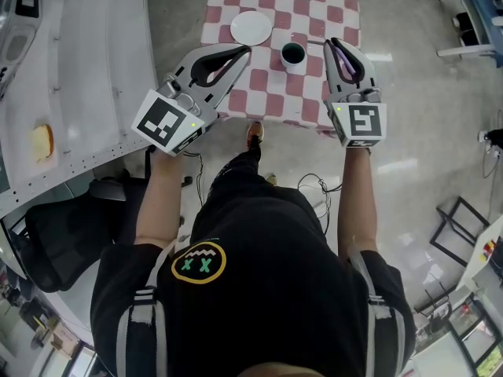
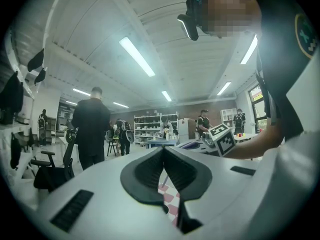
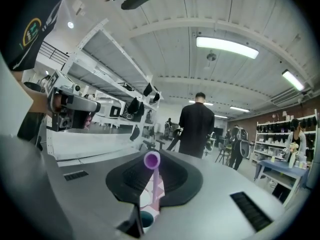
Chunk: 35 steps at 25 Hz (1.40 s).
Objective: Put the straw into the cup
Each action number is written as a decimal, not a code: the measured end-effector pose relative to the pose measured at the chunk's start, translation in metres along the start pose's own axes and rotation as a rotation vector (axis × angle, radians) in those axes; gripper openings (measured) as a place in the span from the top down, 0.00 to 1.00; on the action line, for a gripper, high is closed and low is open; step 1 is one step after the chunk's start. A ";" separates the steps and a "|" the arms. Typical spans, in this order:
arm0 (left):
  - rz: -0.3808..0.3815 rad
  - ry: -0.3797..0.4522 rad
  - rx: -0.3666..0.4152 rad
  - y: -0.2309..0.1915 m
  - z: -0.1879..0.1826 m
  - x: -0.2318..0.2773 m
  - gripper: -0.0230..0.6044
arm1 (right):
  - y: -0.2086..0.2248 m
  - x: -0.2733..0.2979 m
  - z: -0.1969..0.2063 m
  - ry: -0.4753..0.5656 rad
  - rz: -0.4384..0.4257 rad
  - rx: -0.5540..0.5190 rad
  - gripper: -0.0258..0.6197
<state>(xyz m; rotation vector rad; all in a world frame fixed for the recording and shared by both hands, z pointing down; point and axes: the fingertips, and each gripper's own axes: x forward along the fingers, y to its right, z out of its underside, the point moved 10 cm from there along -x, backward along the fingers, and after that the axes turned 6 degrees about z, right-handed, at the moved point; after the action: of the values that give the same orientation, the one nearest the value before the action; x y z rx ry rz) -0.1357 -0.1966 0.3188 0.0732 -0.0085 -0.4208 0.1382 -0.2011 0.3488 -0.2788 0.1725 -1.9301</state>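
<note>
A white cup (image 1: 293, 54) of dark teal liquid stands on the red-and-white checked table (image 1: 314, 14), near its front edge. My right gripper (image 1: 334, 44) is just right of the cup and shut on a purple straw (image 1: 346, 61) that lies along its jaws. In the right gripper view the straw (image 3: 152, 160) shows its open end toward the camera, pinched between the pads of the right gripper (image 3: 152, 155), with the cup (image 3: 146, 219) below. My left gripper (image 1: 244, 50) hovers left of the cup; the left gripper (image 2: 162, 150) has its tips together, holding nothing.
A white plate (image 1: 251, 27) sits on the table behind the left gripper. A long white workbench (image 1: 86, 69) runs along the left, with a black chair (image 1: 63, 242) beside it. Cables (image 1: 314, 187) lie on the floor. A person in black (image 3: 197, 129) stands beyond.
</note>
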 end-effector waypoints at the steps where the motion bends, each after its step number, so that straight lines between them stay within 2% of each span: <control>1: 0.001 0.000 0.000 -0.002 0.000 0.001 0.93 | 0.001 0.003 0.004 -0.009 0.002 0.003 0.88; 28: 0.026 -0.032 -0.058 -0.029 0.022 0.025 0.93 | -0.010 0.064 0.110 -0.183 0.001 0.090 0.88; 35: 0.032 -0.042 -0.048 -0.028 0.023 0.031 0.93 | -0.014 0.070 0.133 -0.208 -0.008 0.097 0.88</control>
<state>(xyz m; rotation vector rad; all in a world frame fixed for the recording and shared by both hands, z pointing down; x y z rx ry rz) -0.1199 -0.2366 0.3397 0.0173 -0.0412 -0.3904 0.1377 -0.2596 0.4878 -0.4131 -0.0597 -1.8966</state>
